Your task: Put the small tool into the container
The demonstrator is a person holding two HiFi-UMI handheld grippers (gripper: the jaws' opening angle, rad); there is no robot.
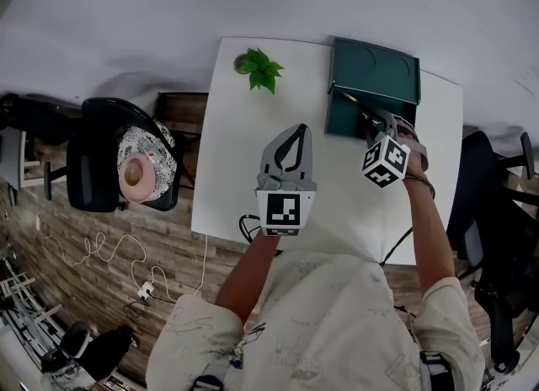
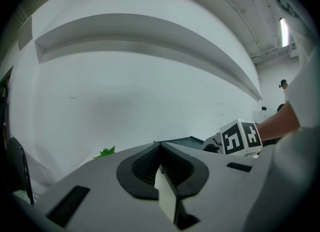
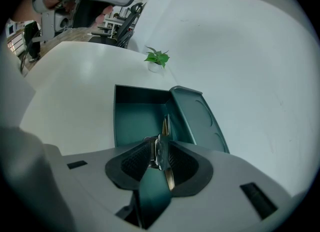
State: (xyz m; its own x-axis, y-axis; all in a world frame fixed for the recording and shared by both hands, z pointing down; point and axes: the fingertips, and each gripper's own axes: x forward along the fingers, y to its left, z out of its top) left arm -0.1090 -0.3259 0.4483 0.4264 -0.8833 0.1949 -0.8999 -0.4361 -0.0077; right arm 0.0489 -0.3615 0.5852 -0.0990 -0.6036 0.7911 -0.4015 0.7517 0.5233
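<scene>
In the head view I am looking down at a white table (image 1: 244, 179). The green container (image 1: 344, 120) is sitting at its far right, with its lid (image 1: 375, 69) flipped open on the far side. My right gripper (image 1: 372, 125) is hanging over the container and pinching the small tool (image 1: 354, 104), whose thin pointy end is sticking out to the far left. My left gripper (image 1: 297, 131) is waiting in the middle of the table, well apart from the container and nearer to me than the plant (image 1: 261, 69). In the left gripper view its jaws are pressing together with nothing between them. In the right gripper view the jaws are squeezing tight on the metal tool (image 3: 163, 141), and the tool is pointing into the bare inside of the container (image 3: 137, 118), just left of the lid. I am thinking about what could go wrong. If I let go too far to the right, the tool could hit the lid and bounce out. If I let go from too high, it could land on the rim and slide onto the table. The tool is thin, so it could stick to a pad and drop late. Nothing is holding the container, so a bump from my gripper could push it.
</scene>
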